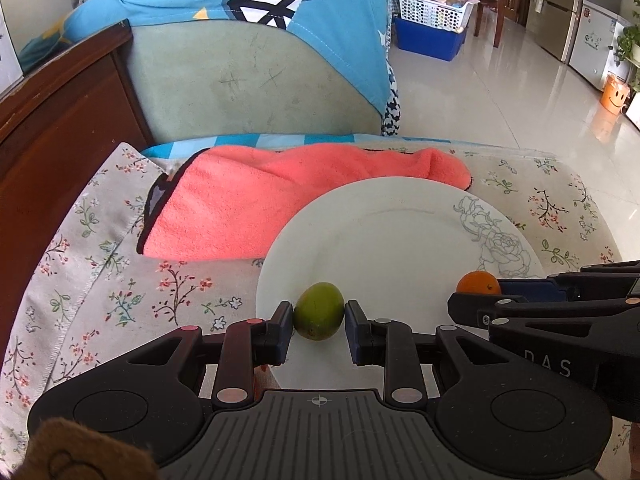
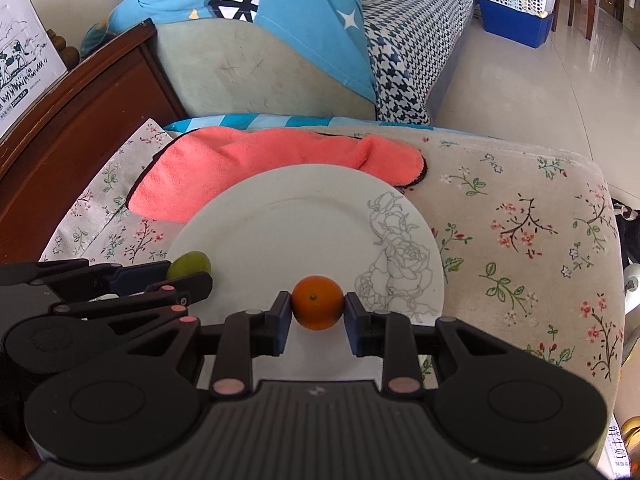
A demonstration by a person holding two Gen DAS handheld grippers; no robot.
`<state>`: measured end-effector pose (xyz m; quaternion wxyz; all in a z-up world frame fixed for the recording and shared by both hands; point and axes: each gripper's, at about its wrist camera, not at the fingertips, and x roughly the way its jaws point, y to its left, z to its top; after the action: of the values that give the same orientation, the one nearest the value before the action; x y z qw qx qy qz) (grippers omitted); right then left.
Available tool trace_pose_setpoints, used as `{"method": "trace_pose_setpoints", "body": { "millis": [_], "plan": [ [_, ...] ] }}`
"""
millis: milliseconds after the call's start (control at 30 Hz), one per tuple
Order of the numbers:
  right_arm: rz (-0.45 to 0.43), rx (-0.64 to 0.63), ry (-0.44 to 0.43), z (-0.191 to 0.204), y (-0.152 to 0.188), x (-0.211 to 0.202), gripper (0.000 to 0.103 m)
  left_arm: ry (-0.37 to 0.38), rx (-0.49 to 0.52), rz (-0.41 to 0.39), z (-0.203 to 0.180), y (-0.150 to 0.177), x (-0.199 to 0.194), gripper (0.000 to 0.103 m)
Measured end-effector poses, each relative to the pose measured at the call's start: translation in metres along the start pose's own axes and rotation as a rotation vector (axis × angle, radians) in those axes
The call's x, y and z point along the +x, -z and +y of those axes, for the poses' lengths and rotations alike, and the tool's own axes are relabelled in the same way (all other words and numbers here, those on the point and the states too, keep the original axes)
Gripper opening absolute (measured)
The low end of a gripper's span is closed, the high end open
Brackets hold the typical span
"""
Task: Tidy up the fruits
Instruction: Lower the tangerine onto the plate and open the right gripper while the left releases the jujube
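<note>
Orange fruit [image 2: 317, 307] between right tongs [image 2: 317, 316]

Towel [image 1: 256, 204] behind plate [image 1: 400, 232] on tablecloth [image 1: 100, 280]

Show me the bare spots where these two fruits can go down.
The plate is bare across its middle, between the pink towel and the rose drawing. The flowered cloth right of the plate is also bare. The near rim is crowded: the green fruit and the orange sit in closed jaws there.
</note>
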<state>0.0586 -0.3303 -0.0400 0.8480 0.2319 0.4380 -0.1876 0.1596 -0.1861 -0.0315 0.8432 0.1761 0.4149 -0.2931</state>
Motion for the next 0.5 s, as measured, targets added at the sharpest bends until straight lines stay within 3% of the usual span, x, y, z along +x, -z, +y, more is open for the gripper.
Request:
{"method": "trace_pose_setpoints", "body": {
  "millis": [167, 267, 333, 500],
  "plan": [
    [-0.007, 0.012, -0.005, 0.001, 0.000, 0.001, 0.031, -0.007, 0.003, -0.003, -0.002, 0.000, -0.002, 0.028],
    [-0.015, 0.013, -0.008, 0.001, -0.001, -0.001, 0.032, -0.031, 0.004, -0.005, -0.003, -0.001, -0.006, 0.037],
    [-0.018, 0.019, 0.000, 0.000, -0.002, -0.001, 0.032, -0.059, -0.001, -0.011, -0.001, -0.001, -0.008, 0.055],
    [-0.038, 0.046, -0.009, -0.005, -0.002, -0.007, 0.035, -0.072, -0.019, -0.036, 0.005, -0.003, -0.018, 0.065]
  ]
}}
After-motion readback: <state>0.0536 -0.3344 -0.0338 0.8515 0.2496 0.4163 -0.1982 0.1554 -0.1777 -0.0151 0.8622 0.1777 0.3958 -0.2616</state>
